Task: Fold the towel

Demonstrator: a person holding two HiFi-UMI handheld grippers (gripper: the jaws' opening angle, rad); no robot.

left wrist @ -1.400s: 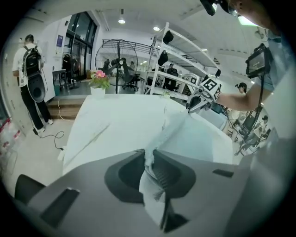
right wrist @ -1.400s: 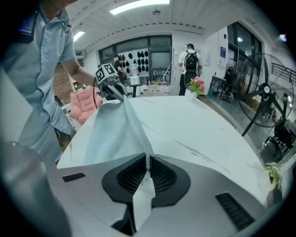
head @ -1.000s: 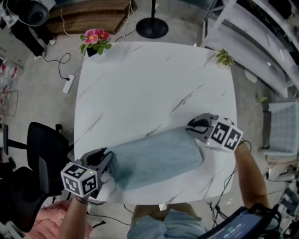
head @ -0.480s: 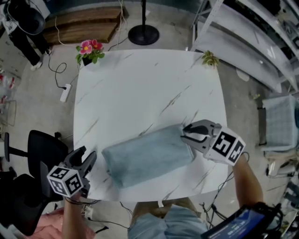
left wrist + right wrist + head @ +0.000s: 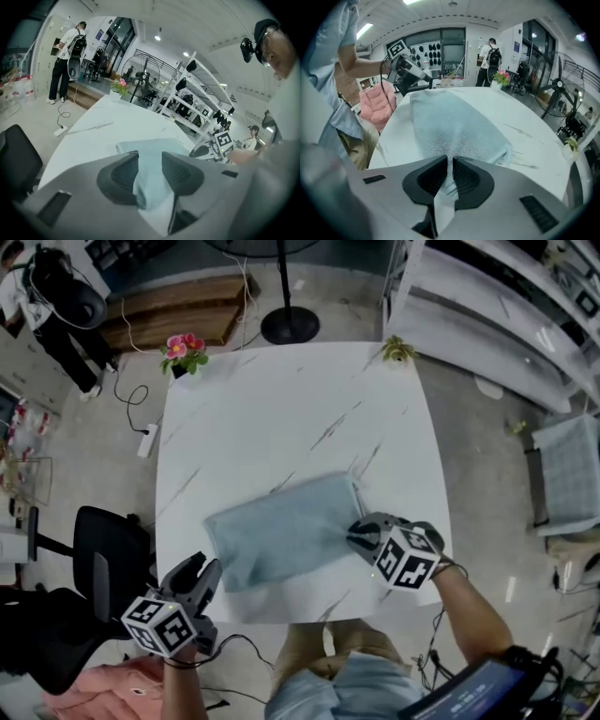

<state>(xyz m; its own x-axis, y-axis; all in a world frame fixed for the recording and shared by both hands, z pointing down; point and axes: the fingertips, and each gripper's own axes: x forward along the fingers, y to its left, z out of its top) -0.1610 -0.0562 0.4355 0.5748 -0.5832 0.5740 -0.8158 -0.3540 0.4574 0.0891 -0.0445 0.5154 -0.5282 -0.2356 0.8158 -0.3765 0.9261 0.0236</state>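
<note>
Well, the towel lies as a pale blue oblong on the near half of the table. It sits slanted, with one long side close to the table's near edge and its far right corner reaching toward the middle. From its thick, rounded left end I'd say it is already doubled over at least once.

The right gripper sits at the towel's near right corner. Its jaws have just been closing and are now almost together, with a ridge of cloth nipped between them; the fabric puckers up to the pads. The left gripper hangs by the table's near left corner, aimed at the towel's near left corner. Its jaws have just been closing too, but they stand apart. The cloth's corner shows in the gap with bare table beside it, so I judge nothing is pinched there yet.

The towel looks like soft, light terry, limp rather than stiff. I'd expect it to sag between two holds and drag a little on the smooth marble instead of keeping its shape. The corners seem the sensible places to grip it, biting deep enough to catch every layer. A shallow nip would likely lift only the top ply and let the fold splay open.
</note>
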